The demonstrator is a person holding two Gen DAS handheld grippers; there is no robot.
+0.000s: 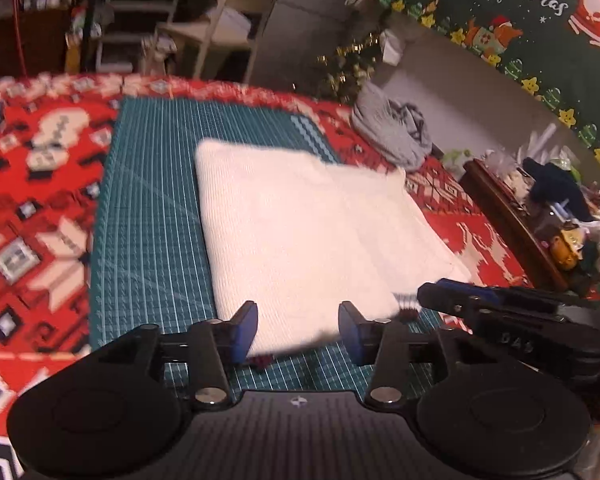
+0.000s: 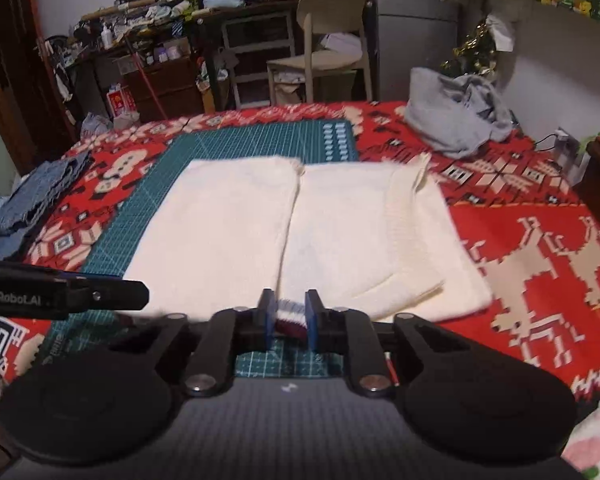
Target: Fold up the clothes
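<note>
Your left tool [image 1: 298,330] gapes clear above the sweater [image 1: 300,240] hem; your right tool [image 2: 290,316] brackets its striped cuff, pads apart, the fold resting on the mat [image 1: 148,200]

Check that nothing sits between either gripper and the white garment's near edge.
Nothing visible does. The left gripper stands open at the near edge of the white garment, only green mat below. The right gripper straddles the striped hem. The grey clothing lies apart, at the far right.
</note>
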